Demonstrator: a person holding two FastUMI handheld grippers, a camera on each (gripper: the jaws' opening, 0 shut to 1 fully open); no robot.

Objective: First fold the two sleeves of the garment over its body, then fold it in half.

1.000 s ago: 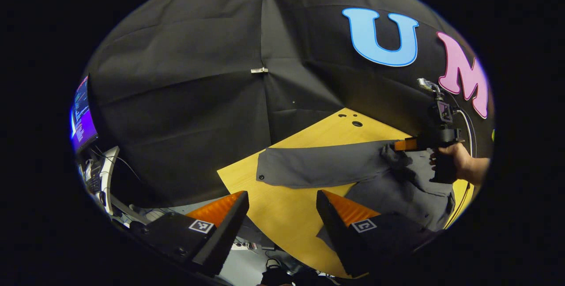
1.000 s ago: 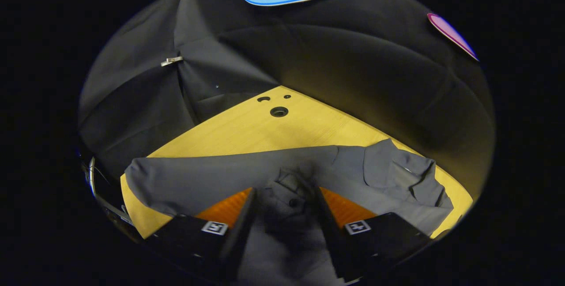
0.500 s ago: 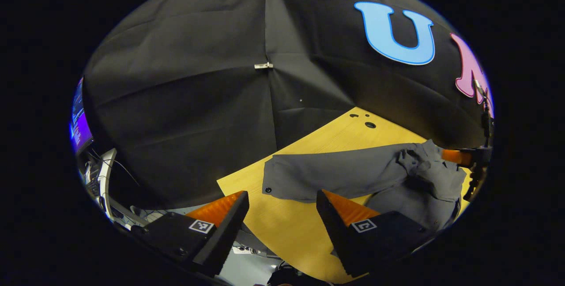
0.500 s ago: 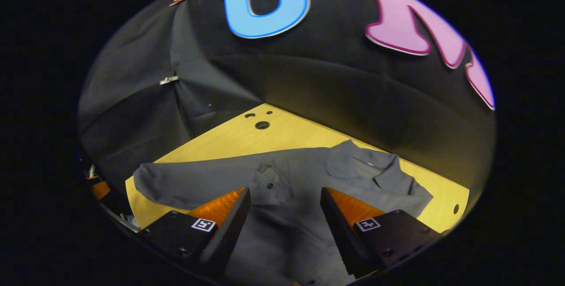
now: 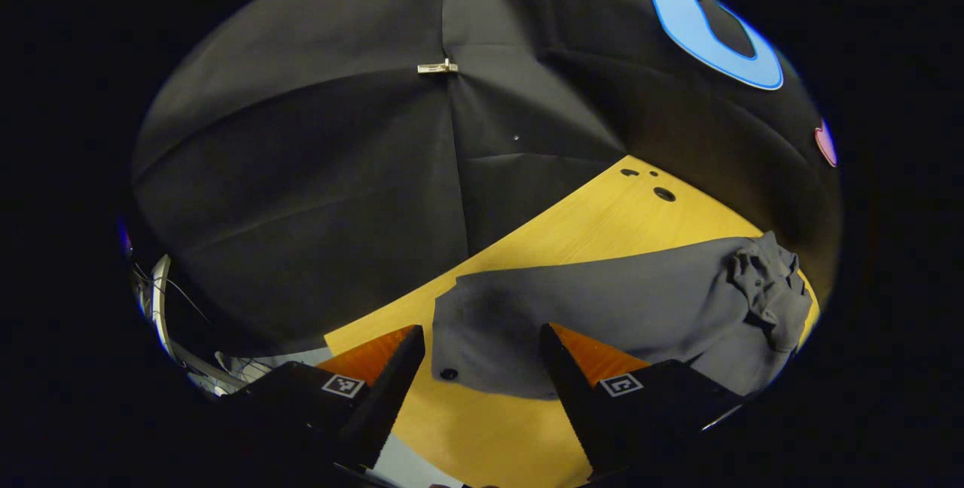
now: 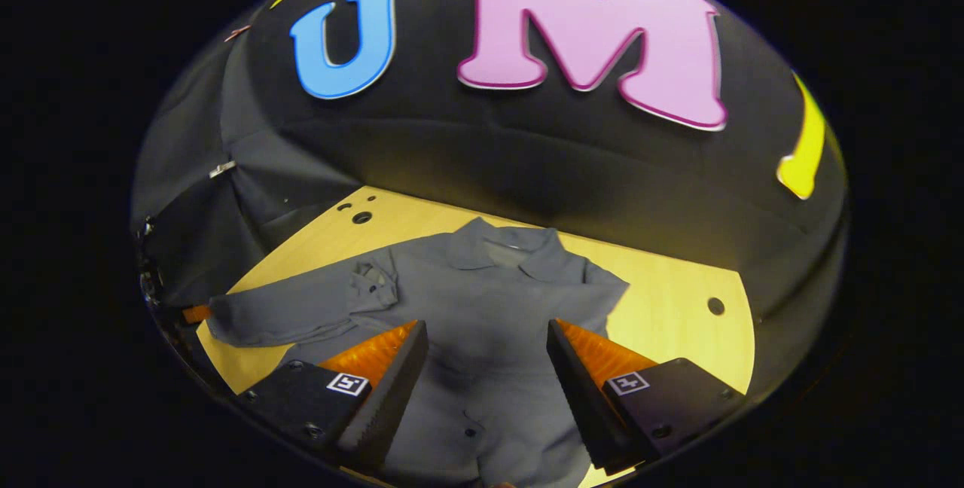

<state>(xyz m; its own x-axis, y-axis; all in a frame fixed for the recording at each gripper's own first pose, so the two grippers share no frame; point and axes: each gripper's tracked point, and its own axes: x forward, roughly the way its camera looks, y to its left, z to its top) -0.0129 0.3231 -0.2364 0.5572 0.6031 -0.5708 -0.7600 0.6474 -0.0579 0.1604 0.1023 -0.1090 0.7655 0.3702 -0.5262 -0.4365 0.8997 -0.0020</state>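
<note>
Left gripper view: left gripper (image 5: 482,367) spread wide, empty, above sleeve (image 5: 587,307) cuff at 6 o'clock; sleeve flat on table (image 5: 572,224).

Right gripper view: right gripper (image 6: 486,367) spread, empty, over garment (image 6: 482,300) body; collar at 12 o'clock.

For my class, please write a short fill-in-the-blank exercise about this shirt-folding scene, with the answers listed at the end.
1. The grey collared shirt lies on a yellow wooden ____.
2. In the left gripper view, the left gripper has its fingers spread apart, so it is ____.
3. The shirt's long outstretched sleeve ends in a cuff that bears one small dark ____.
4. The right gripper holds ____ between its fingers.

Missing words: table; open; button; nothing
</note>
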